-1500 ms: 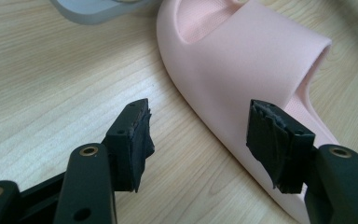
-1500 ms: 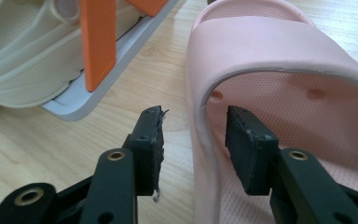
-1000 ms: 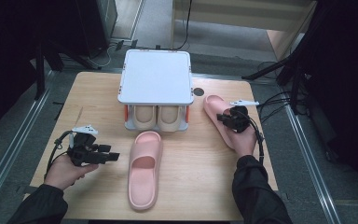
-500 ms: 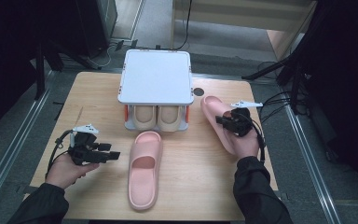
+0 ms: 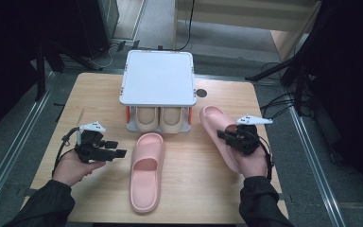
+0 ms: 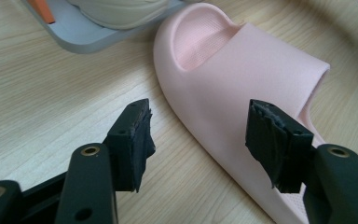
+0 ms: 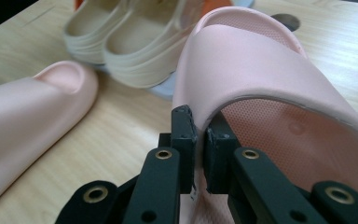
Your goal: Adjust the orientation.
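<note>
Two pink slides lie on the wooden table (image 5: 94,94). One pink slide (image 5: 146,170) sits in the middle, toe toward the rack. My left gripper (image 5: 118,148) hovers just left of it, open. In the left gripper view, my left gripper (image 6: 200,135) frames the side of that slide (image 6: 242,79), apart from it. The other pink slide (image 5: 215,127) lies at the right. My right gripper (image 5: 223,135) is shut on its side edge. In the right gripper view, my right gripper (image 7: 198,126) pinches the wall of this slide (image 7: 261,60) below the strap.
A white-topped rack (image 5: 158,78) stands at the table's back centre, with a pair of beige slippers (image 5: 163,118) on its lower tray (image 6: 88,39). A dark round hole (image 5: 201,92) marks the table beside it. Cables trail off the right edge.
My right gripper has pulled the right slide a little toward the person. The left gripper has edged slightly right toward the middle slide.
</note>
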Motion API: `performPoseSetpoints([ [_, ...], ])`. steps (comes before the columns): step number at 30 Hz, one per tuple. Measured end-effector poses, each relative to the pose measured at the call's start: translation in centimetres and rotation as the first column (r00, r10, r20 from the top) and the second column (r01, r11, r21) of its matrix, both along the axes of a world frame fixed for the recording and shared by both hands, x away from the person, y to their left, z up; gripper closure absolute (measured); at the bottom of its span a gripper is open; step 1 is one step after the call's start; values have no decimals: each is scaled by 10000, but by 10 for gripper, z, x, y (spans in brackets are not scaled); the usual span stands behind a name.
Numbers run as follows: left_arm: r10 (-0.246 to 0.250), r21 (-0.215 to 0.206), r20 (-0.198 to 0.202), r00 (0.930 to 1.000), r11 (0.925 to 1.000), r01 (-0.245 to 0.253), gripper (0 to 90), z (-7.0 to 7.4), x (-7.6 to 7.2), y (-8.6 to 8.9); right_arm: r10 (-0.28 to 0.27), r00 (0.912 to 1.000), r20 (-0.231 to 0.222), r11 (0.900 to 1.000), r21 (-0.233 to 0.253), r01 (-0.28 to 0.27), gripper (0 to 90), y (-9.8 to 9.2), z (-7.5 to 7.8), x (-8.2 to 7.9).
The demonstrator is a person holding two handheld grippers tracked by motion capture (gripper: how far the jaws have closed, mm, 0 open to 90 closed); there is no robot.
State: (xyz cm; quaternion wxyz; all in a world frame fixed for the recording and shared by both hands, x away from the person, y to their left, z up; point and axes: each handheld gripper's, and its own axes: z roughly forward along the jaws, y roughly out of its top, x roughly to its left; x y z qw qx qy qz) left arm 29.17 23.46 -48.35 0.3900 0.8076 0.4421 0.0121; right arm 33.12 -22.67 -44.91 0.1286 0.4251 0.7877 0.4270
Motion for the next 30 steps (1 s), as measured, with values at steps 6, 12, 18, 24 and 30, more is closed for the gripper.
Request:
performPoseSetpoints([
  [6,-142,-122,252,9996,9998,145,478,4,3,-5,472,9987,-175,9988,-110,-474,853,15,-4,-22],
  [12,-260,-229,278,9993,9994,266,510,5,6,-10,783,9966,-251,9964,-307,-790,853,32,-13,-38],
  [18,-404,-201,267,9988,9990,409,508,5,8,-13,1267,9903,-577,9891,-677,-1305,853,51,-25,-45],
  [24,-547,-267,-57,9985,9982,545,578,5,9,-17,1509,9853,-804,9830,-931,-1582,853,64,-34,-48],
  [30,-563,-219,-66,9984,9982,562,576,4,9,-17,1648,9818,-947,9781,-1127,-1750,851,76,-41,-50],
])
